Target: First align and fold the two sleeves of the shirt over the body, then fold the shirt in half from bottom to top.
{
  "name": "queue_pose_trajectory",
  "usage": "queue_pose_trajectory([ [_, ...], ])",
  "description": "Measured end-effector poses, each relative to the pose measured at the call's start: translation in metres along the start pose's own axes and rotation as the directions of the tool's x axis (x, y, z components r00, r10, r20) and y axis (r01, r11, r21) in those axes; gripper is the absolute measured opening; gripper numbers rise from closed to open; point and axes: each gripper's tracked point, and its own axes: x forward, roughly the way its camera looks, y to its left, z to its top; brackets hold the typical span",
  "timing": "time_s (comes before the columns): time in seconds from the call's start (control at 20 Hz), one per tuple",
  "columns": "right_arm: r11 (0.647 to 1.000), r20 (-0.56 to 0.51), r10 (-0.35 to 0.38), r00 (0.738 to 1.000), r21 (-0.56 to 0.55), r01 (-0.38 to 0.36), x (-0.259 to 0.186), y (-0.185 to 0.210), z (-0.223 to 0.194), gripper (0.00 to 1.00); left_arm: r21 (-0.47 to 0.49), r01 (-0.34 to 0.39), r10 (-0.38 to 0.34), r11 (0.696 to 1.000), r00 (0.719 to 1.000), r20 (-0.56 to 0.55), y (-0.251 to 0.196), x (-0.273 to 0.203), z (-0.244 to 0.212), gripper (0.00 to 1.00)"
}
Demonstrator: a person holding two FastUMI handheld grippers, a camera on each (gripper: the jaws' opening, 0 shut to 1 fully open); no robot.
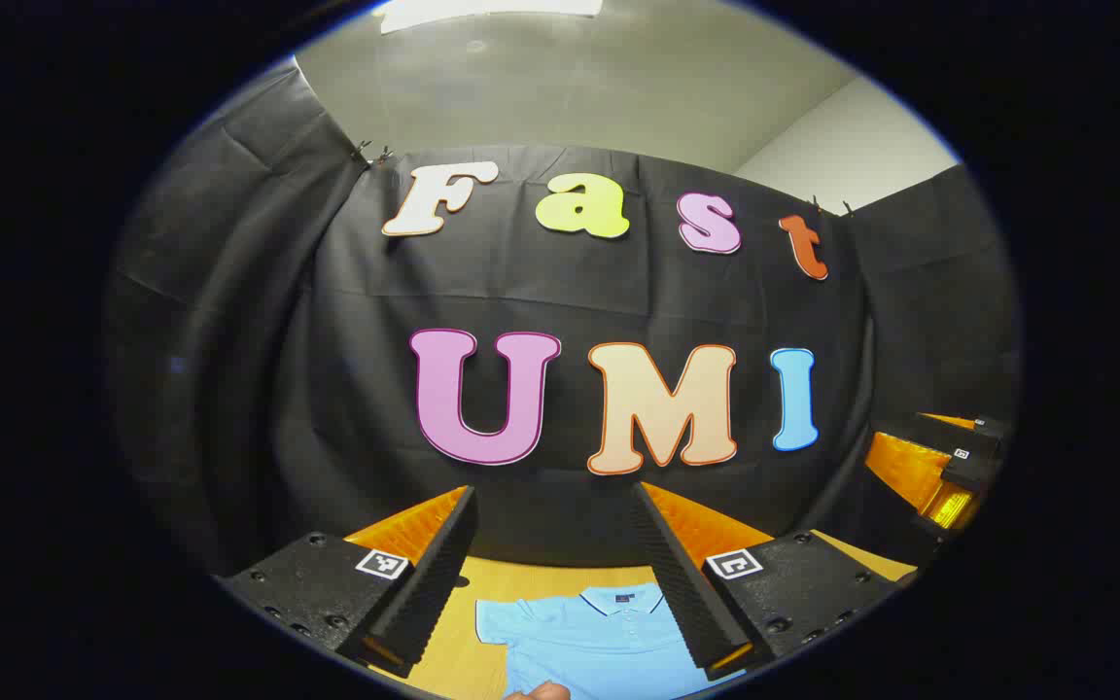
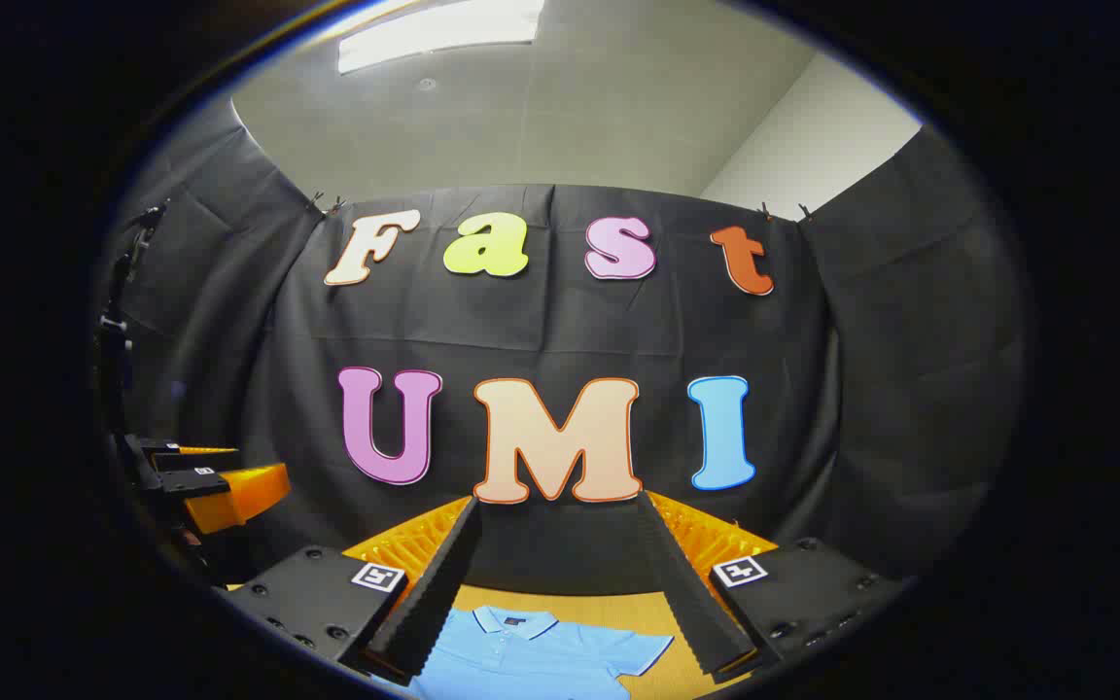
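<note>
Fingers of the left gripper (image 1: 557,574) and right gripper (image 2: 557,583) spread wide, empty, above the shirt (image 1: 599,637) lying flat on the table (image 1: 453,651).

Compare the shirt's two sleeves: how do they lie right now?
One sleeve shows in the left gripper view, spread out beside the left tongs; the other sleeve shows in the right gripper view, spread out beside the right tongs. Both lie flat, unfolded, on the table.
</note>
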Motion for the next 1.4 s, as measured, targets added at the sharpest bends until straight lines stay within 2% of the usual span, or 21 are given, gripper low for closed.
queue_pose_trajectory([
  [0.45, 1.0, -0.004, -0.007, 1.0, -0.004, 0.007, 0.002, -0.006, -0.003, 0.98, 0.001, 0.0, 0.0, 1.0, 1.0, -0.007, -0.002, 0.002, -0.004, 0.95],
  [1.0, 1.0, -0.022, -0.009, 1.0, -0.004, 0.009, 0.011, -0.008, -0.014, 0.98, 0.004, -0.001, 0.001, 1.0, 1.0, -0.007, -0.003, 0.005, -0.006, 0.93],
  [1.15, 1.0, -0.037, -0.026, 0.999, -0.017, 0.025, 0.023, -0.02, -0.024, 0.99, 0.001, -0.005, 0.005, 1.0, 1.0, -0.002, -0.003, 0.005, -0.006, 0.94],
  [1.2, 0.999, -0.052, -0.032, 0.998, -0.03, 0.031, 0.03, -0.026, -0.031, 0.96, 0.001, -0.012, 0.012, 1.0, 1.0, 0.0, -0.002, 0.005, -0.005, 0.94],
  [1.4, 0.998, -0.125, -0.033, 0.992, -0.058, 0.026, 0.063, -0.055, -0.062, 0.98, 0.02, -0.045, 0.045, 0.999, 0.999, -0.003, 0.0, 0.005, -0.007, 0.95],
])
